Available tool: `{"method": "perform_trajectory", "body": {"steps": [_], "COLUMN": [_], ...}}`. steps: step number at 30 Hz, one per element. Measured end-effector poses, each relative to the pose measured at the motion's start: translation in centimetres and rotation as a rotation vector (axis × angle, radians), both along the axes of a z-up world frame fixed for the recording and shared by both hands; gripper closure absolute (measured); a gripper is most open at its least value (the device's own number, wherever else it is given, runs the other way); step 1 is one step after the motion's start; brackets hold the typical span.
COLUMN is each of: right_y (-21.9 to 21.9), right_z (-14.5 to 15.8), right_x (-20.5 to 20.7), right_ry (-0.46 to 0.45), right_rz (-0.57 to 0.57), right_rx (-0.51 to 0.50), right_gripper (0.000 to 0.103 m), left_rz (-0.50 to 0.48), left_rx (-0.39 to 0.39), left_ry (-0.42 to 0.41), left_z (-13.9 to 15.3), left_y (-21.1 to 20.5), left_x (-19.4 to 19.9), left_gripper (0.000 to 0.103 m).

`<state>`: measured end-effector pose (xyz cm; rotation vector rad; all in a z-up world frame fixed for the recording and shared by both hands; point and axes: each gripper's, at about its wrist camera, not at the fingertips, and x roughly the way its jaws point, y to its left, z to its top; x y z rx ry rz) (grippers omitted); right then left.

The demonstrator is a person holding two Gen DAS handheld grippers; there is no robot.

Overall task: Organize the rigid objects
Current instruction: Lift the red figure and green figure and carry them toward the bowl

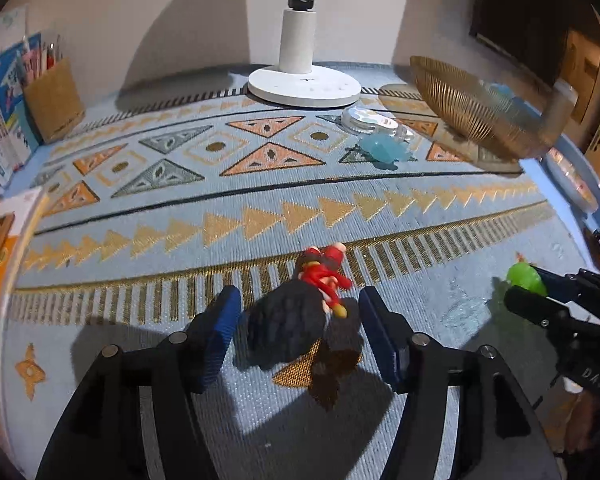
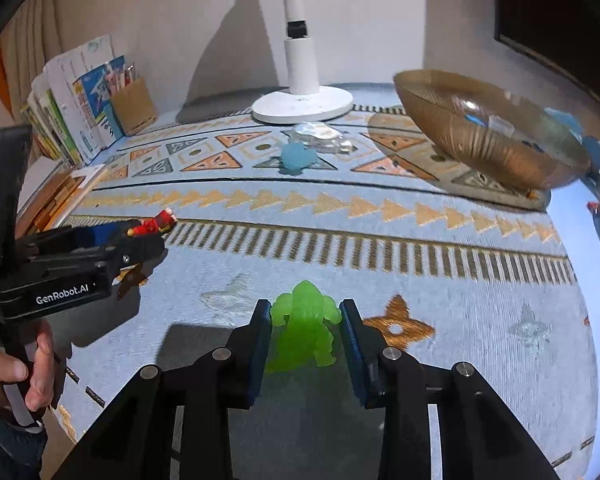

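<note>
A black and red toy figure [image 1: 300, 312] lies on the patterned blue mat between the fingers of my left gripper [image 1: 300, 312], which is open around it with gaps on both sides. Its red part shows in the right wrist view [image 2: 156, 222]. A translucent green figure [image 2: 304, 326] sits between the pads of my right gripper [image 2: 305, 334], which is closed on it at the shoulders. In the left wrist view the green figure [image 1: 526, 278] and right gripper [image 1: 528, 290] appear at the right. A gold wire bowl [image 1: 476, 112] [image 2: 488, 136] stands far right.
A white lamp base [image 1: 304, 84] stands at the back centre. A light blue toy [image 1: 384, 150] and a clear plastic disc [image 1: 370, 120] lie in front of it. A cardboard pen holder [image 1: 54, 100] and books stand at the back left. A plate [image 1: 576, 180] is at the right edge.
</note>
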<state>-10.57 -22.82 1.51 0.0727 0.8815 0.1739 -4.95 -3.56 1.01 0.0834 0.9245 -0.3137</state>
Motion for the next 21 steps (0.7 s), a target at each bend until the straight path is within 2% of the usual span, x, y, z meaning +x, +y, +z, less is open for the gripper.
{"method": "perform_trajectory", "body": {"steps": [1,2,3,6,10,16,19,21], "right_y": [-0.3,-0.4,-0.7,-1.7,-5.2,-11.8,-15.5,-17.2], "right_z": [-0.1,-0.2,0.0,1.3,5.0,11.5,14.0,14.9], "right_x": [0.0,-0.1,-0.2,-0.6,-1.2,-0.2,2.3,4.0], "right_ry": [0.006,0.006,0.000,-0.043,-0.132,-0.270,-0.300,-0.311], "right_rz": [-0.002,-0.005,-0.009,-0.031,-0.094,-0.234,-0.314,-0.359], "right_rx": [0.012,0.019,0.022,0.050,0.095,0.042,0.008,-0.022], "right_gripper": [0.069,0.069,0.069,0.069,0.069,0.069,0.069,0.069], "left_rz": [-0.002,0.002,0.014,0.019,-0.007,-0.161,-0.214,-0.227], "left_rx": [0.016,0.024,0.034,-0.010,-0.102,-0.219,-0.272,-0.267], "left_ry": [-0.003,-0.005,-0.014,-0.013,-0.043,-0.172,-0.191,-0.211], "left_z": [0.0,-0.1,0.0,0.5,3.6,12.7,15.4,16.3], "left_y": [-0.3,-0.4,-0.4,-0.1,-1.0,-7.6,-11.2,-13.8], "left_x": [-0.1,0.0,-0.1,0.0,0.3,2.8,5.1,7.0], "left_gripper": [0.044,0.052,0.066,0.066,0.066,0.066,0.066,0.066]}}
